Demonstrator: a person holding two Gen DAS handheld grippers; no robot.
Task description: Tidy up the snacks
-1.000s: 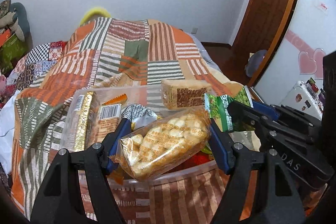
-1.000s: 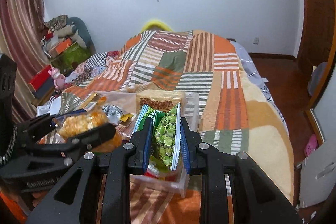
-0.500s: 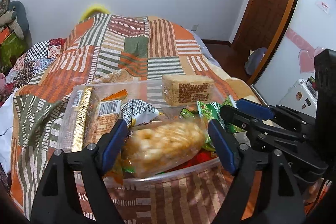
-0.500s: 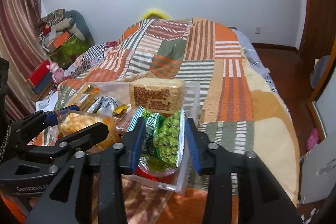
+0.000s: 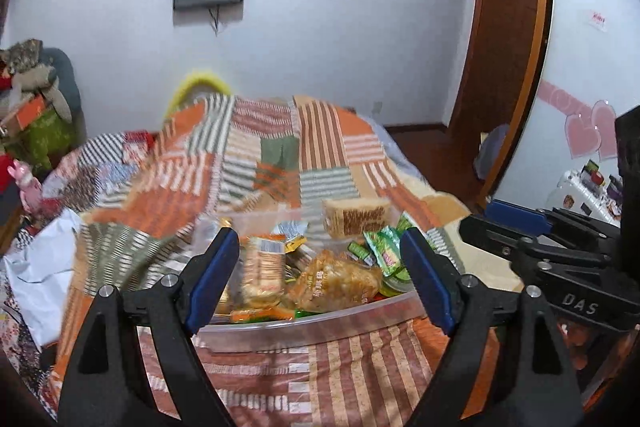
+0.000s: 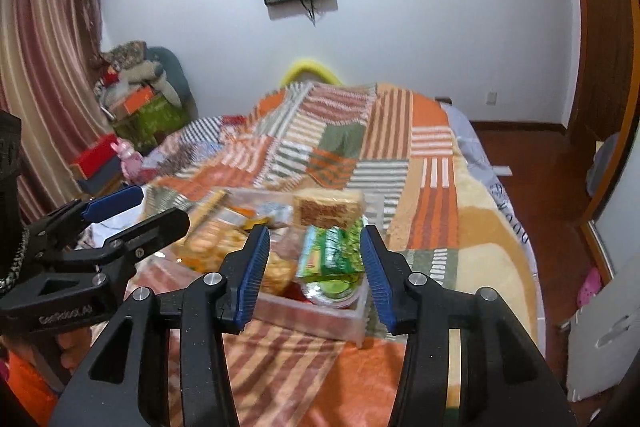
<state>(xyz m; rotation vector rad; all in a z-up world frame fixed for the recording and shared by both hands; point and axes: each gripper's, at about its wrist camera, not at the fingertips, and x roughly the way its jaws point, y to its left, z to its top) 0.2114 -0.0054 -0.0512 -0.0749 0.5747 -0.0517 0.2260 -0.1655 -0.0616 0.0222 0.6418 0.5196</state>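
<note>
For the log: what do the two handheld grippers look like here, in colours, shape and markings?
Both are matte black plastic with angular, triangular-cutout finger arms, silver screw heads and ribbed blue pads. The left gripper carries white "GenRobot.AI"-style lettering on its body in the right wrist view; the right gripper shows "DAS" lettering in the left wrist view. No cables or sleeves are visible.

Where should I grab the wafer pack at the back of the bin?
Grip the wafer pack across its short ends, coming from above. It stands on its long edge against the clear bin's far wall, top edge exposed, while loose packets crowd its front face.
</note>
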